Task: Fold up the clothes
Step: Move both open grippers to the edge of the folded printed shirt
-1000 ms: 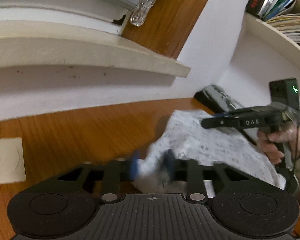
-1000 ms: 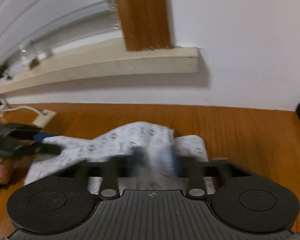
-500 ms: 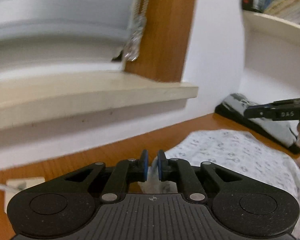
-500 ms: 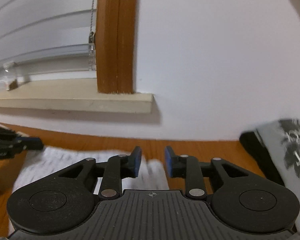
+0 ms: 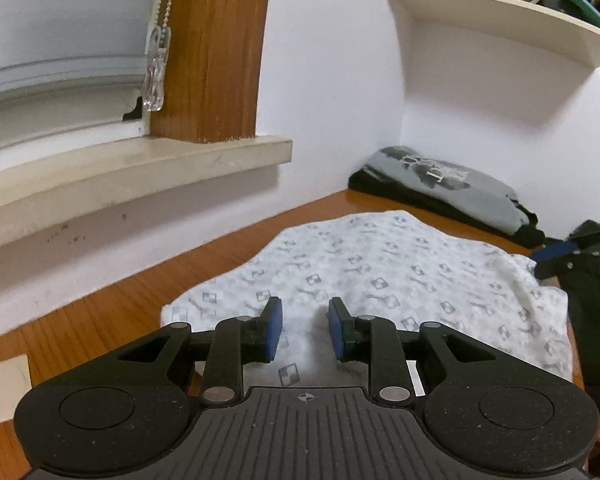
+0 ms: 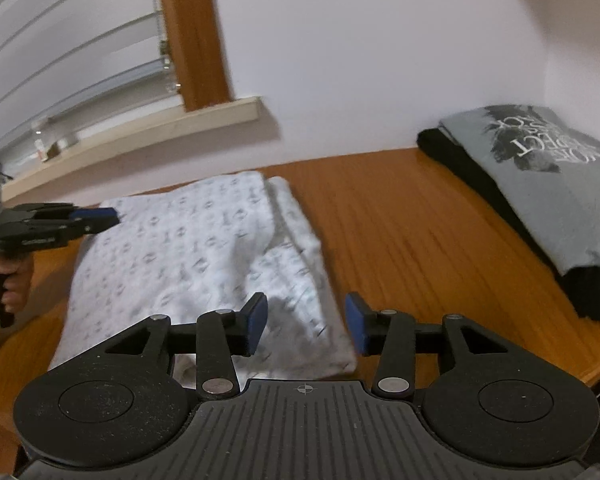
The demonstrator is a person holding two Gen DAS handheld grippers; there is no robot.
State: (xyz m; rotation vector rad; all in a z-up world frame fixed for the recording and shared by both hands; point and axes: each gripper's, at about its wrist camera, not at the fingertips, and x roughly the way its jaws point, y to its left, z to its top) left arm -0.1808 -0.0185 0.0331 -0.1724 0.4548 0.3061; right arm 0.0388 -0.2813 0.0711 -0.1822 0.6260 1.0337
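Hand-held gripper over folded patterned cloth

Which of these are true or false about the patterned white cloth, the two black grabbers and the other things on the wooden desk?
1. The white patterned garment lies folded on the orange-brown wooden desk. True.
2. The left gripper is clamped tight on the garment. False: its blue pads stand apart, opening, pressing on nothing.
3. A grey printed T-shirt rests on a black folded garment at the desk's right. True.
4. The right gripper holds the grey T-shirt. False: its jaws are opening, over the white garment's edge, gripping nothing.
5. Books stand on the cream wall shelf. True.
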